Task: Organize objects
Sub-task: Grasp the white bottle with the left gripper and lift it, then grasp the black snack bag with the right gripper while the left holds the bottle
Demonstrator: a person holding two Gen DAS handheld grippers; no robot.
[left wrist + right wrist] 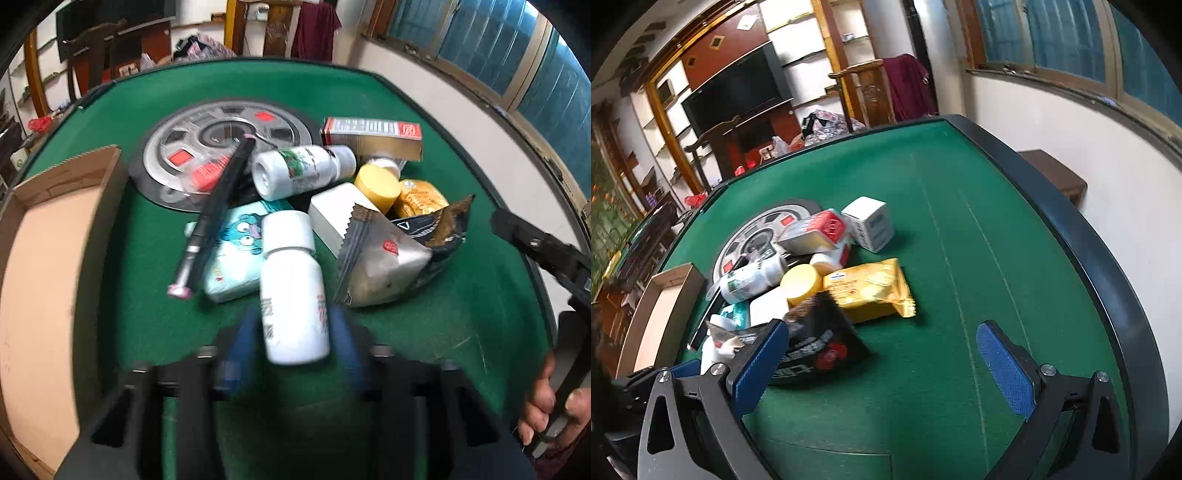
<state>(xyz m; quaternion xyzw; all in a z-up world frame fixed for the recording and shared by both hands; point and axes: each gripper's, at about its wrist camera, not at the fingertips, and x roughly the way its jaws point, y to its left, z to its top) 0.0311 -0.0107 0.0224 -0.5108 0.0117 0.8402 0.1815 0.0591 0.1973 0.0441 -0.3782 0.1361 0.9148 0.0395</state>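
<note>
Left tongs (pixel 293 325): we have them closed on the white bottle (pixel 291 291), lifted just above the green desk (pixel 424 332).
Bottle axis: it runs along the fingers, cap pointing away from us.
Cardboard box (pixel 40 258): it lies to the left of the bottle, near; we judge it the drop spot.
Right tongs (pixel 882 365): they hang open and empty, beside the pile, farther from the box.

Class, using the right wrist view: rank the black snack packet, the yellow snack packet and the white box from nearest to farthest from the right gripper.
1. Black snack packet, against the left finger of the open right gripper.
2. Yellow snack packet, behind it, mid-table.
3. White box, farthest back, beside the pile.
</note>
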